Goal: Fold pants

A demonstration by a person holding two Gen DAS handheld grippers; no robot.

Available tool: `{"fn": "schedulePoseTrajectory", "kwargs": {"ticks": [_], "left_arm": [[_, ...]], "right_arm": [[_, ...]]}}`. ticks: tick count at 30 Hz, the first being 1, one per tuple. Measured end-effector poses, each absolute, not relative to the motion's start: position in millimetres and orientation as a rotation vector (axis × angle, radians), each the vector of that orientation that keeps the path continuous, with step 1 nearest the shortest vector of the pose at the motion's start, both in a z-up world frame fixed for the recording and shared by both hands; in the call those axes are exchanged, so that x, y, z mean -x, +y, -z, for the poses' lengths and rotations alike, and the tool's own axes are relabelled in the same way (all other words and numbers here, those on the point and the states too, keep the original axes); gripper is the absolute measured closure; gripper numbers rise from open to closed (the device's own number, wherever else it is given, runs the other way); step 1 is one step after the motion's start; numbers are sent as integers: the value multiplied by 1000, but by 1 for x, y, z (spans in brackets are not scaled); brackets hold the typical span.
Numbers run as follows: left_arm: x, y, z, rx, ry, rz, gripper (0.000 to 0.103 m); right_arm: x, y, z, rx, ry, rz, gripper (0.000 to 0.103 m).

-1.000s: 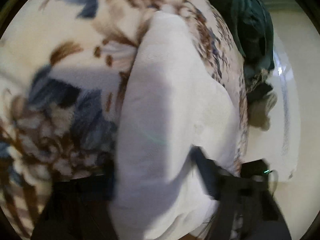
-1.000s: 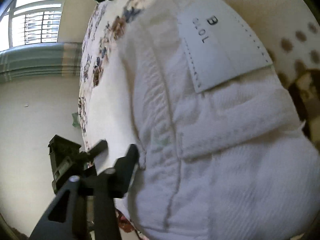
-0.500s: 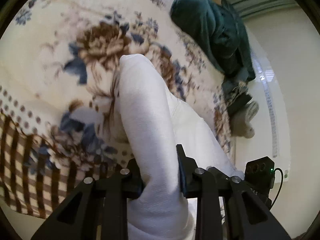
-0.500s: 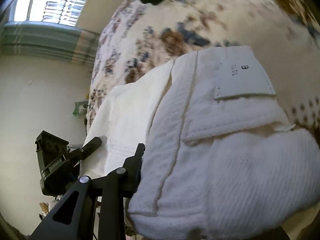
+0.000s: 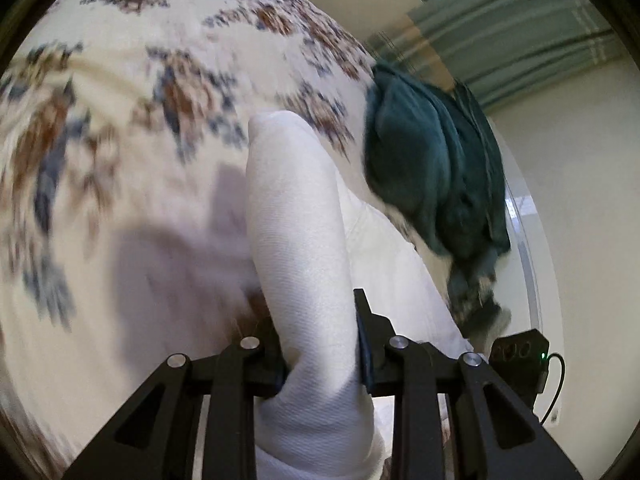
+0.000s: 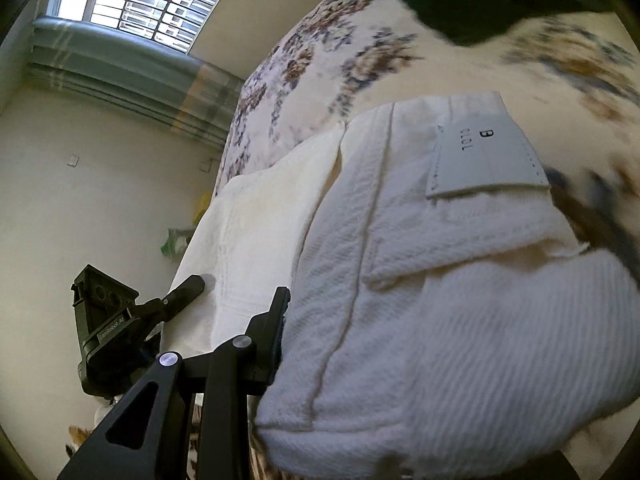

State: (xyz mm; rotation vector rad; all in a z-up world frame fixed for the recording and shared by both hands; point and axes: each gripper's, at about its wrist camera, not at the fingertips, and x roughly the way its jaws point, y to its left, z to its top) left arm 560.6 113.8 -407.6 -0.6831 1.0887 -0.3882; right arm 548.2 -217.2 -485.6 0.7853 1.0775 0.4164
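The white pants point(image 5: 304, 248) are seen lying on a floral bedspread point(image 5: 120, 128), near the bed's edge. In the left wrist view a thick fold of them runs from 6 o'clock up toward 12 o'clock, ending in a rounded end at centre frame. Open bedspread is left at 9 and 11 o'clock; at 2 o'clock the room is taken by a dark green garment point(image 5: 432, 168), just beside the pants. Beyond it, at 3 o'clock, the bed's edge drops to a pale wall.

The left gripper point(image 5: 320, 344) is closed around the fold, both black fingers pressed against the cloth, the jaws held apart only by the fabric's bulk. It is pointed along the fold, low over the bed.

In the right wrist view the pants point(image 6: 420, 280) fill the frame from 3 to 6 o'clock, a stitched label point(image 6: 488, 152) showing at 2 o'clock. One finger point(image 6: 272, 320) of the right gripper is seen against the cloth's edge at 7 o'clock; the other finger is hidden, so its opening cannot be told. The left gripper point(image 6: 176, 300) is seen at 8 o'clock, on the pants' pale edge. A barred window point(image 6: 152, 4) is seen at 11 o'clock.
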Motion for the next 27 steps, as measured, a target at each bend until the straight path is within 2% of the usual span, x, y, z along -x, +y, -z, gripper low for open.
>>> {"fn": "schedulePoseTrajectory", "kwargs": {"ticks": [7, 11, 13, 15, 20, 27], "left_arm": [[-713, 197, 463, 676, 1063, 353, 79], [-768, 217, 502, 662, 1073, 331, 79], [-776, 219, 519, 629, 1109, 311, 78], [-774, 218, 540, 599, 1178, 285, 69], [-734, 220, 549, 579, 1238, 244, 55], [-705, 220, 540, 534, 1275, 178, 47]], "right_arm": [[-705, -134, 537, -768, 1016, -440, 72], [-765, -112, 573, -732, 1050, -423, 72], [-777, -107, 587, -707, 1101, -417, 69], [-780, -103, 598, -649, 1181, -379, 52], [-762, -116, 611, -620, 1302, -311, 33], [-736, -129, 595, -517, 1347, -187, 31]]}}
